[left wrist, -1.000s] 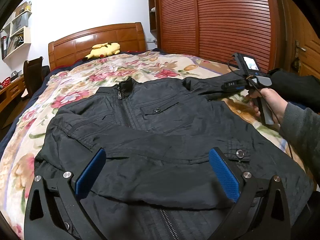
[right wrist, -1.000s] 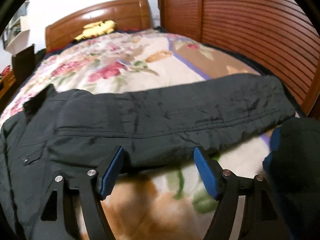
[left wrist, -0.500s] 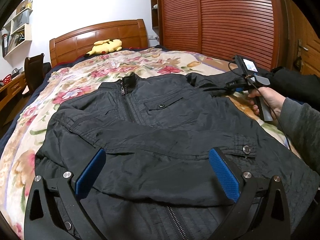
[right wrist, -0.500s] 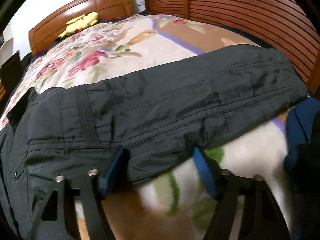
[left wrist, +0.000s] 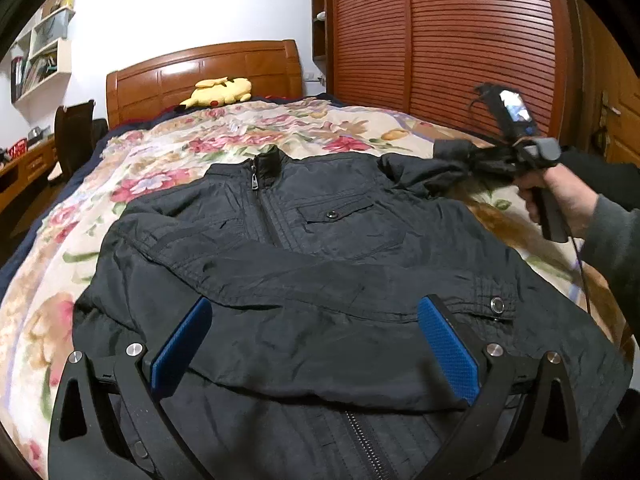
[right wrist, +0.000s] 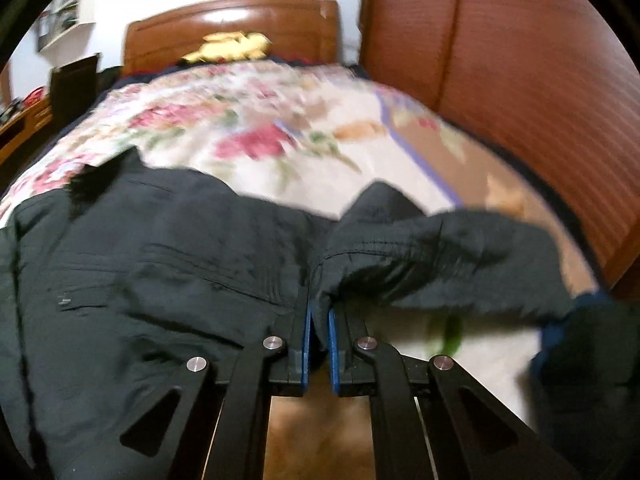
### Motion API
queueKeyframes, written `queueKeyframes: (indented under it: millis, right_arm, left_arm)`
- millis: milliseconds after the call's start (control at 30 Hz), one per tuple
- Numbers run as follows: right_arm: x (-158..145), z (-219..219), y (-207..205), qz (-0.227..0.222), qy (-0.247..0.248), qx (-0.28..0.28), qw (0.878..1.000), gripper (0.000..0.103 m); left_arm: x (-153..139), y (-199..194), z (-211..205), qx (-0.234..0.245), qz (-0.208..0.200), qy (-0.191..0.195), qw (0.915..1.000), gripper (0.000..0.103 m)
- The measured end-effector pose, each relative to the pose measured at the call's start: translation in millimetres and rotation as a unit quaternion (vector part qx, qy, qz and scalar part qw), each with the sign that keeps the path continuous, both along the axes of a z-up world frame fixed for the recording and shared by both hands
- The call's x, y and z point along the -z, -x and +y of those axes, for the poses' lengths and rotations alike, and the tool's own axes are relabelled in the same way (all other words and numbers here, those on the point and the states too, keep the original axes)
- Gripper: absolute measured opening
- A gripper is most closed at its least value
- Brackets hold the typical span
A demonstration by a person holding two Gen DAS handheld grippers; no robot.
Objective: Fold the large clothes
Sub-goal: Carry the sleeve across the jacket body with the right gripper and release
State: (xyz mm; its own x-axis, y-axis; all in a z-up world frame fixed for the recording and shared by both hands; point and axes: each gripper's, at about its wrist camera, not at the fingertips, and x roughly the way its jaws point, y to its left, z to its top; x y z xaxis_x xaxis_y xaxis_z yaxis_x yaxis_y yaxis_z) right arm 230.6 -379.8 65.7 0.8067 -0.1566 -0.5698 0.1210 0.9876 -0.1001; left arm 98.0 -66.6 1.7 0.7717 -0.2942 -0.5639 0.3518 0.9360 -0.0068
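Nearest, the left claw (left wrist: pixel 316 344) hangs with its jaws wide apart over the hem of a dark jacket (left wrist: pixel 304 248), gripping nothing, apparently awaiting its turn; the jacket lies spread face-up on the flowered bed (left wrist: pixel 168 168), one sleeve already crossed over its front; farther off, the right claw (right wrist: pixel 319 334) has just snapped together on the outstretched sleeve (right wrist: pixel 440 256), likely to fold it inward.

Both wrist views low, facing headboard (left wrist: pixel 204 68)
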Motion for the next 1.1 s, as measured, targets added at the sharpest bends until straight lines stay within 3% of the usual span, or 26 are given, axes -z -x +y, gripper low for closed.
queueKeyframes:
  millis: [267,467,667,767,867,1000,1067,1100]
  right_arm:
    - [-45.5,52.8,70.8,-0.08,0.019,-0.09,0.993,0.007]
    - [-35.9,96.3,117.3,-0.091,0.016,-0.161,0.983,0.007]
    - [4.5,103.4,131.7,-0.042,0.006,-0.2,0.979,0.007]
    - [16.0,96.2,120.5,-0.009,-0.005,-0.198,0.98,0.007]
    - [19.4,86.1,124.5,-0.006,-0.009,-0.185,0.983,0.007]
    - [8.0,82.1,146.2,-0.024,-0.027,-0.184,0.982,0.015]
    - [1.1,89.0,155.0,-0.039,-0.021,-0.188,0.981,0.025]
    - [-2.2,88.5,159.6,-0.045,-0.018,-0.189,0.981,0.035]
  left_arm:
    - [2.2,0.2,7.7,-0.012,0.003,0.007,0.9999,0.103]
    - [3.5,0.3,14.5,-0.019,0.003,0.008,0.9998,0.103]
    - [5.3,1.6,20.2,-0.022,0.005,0.008,0.9997,0.103]
    - [5.0,1.2,21.8,-0.023,0.005,0.009,0.9997,0.103]
    - [4.2,1.2,22.8,-0.024,0.005,0.011,0.9996,0.103]
    - [5.1,1.3,22.2,-0.022,0.005,0.008,0.9997,0.103]
    - [5.3,1.6,21.5,-0.021,0.005,0.005,0.9998,0.103]
    - [5.3,1.8,21.3,-0.021,0.005,0.005,0.9998,0.103]
